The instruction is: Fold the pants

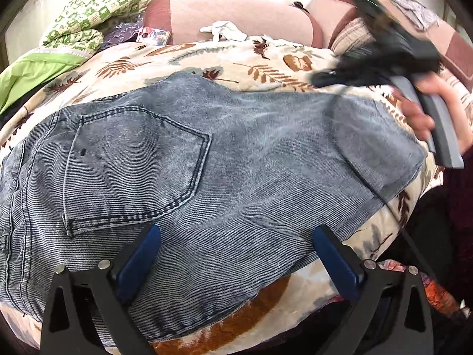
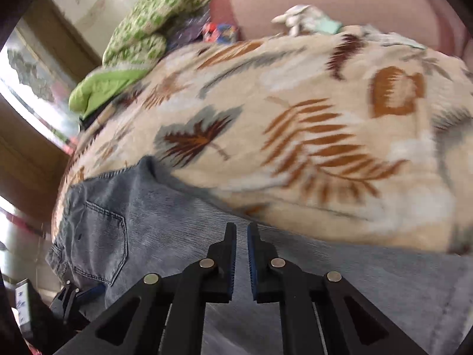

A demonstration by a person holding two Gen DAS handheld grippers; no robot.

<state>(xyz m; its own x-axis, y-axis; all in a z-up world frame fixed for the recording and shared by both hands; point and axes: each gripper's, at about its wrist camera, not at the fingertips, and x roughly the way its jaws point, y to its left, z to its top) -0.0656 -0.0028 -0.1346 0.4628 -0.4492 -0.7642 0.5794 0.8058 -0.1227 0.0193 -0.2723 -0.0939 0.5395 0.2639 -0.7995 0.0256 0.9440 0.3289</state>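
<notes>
Left wrist view: left gripper [image 1: 233, 254] gaping over folded jeans [image 1: 207, 159]; right gripper [image 2: 241, 254] clenched empty. Grip both layers squarely.

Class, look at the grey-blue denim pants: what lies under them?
The grey-blue denim pants lie on a cream leaf-patterned fleece blanket, which shows around them. Whatever is beneath the blanket is covered.

Leaf-print blanket [image 2: 310, 94] beyond the pants [image 1: 236, 153] lies bare (seemingly), green bedding [image 1: 88, 14] crowding its far-left corner.
</notes>
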